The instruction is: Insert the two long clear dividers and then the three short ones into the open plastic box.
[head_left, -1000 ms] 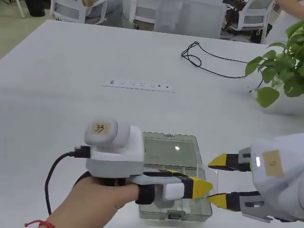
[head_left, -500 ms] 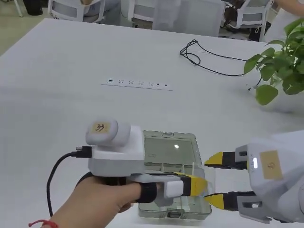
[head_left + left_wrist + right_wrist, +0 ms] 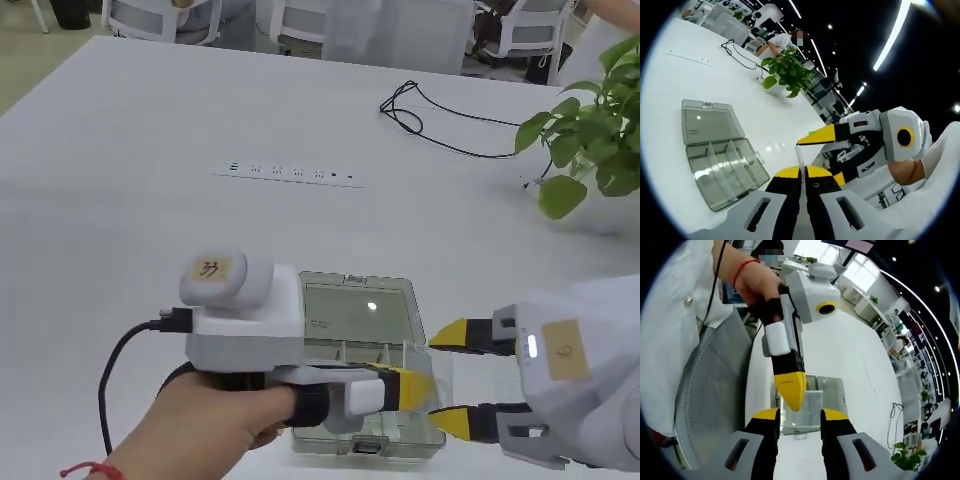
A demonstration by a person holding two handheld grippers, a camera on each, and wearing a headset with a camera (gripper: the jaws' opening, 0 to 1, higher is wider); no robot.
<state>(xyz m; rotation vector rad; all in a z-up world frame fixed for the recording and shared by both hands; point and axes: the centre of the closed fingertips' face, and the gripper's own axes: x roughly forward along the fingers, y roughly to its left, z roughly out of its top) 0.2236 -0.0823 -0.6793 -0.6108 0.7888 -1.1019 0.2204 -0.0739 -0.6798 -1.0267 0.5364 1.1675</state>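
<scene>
Pinching a thin clear divider (image 3: 800,161) edge-on between jaws pressed together, the left gripper (image 3: 420,388) is held in a hand (image 3: 205,425) above the near right part of the open plastic box (image 3: 345,440). In the left gripper view the divider is seen rising upright from between the yellow tips, to the right of the box (image 3: 727,172) and apart from it. The box's tray is laid on the white table (image 3: 120,200) with its lid (image 3: 358,310) folded flat on the far side. Clear dividers (image 3: 720,167) are already seated in the tray; how many cannot be told.

The right gripper (image 3: 442,380) is held just right of the box with its jaws spread wide and nothing between them. In the right gripper view the left gripper's yellow tip (image 3: 791,385) is seen pointing down towards that gap, with the box (image 3: 832,390) beyond it.

Beyond the box, a white power strip (image 3: 290,176) is laid flat, a looped black cable (image 3: 420,118) farther off, and a potted plant (image 3: 590,150) to the far right.
</scene>
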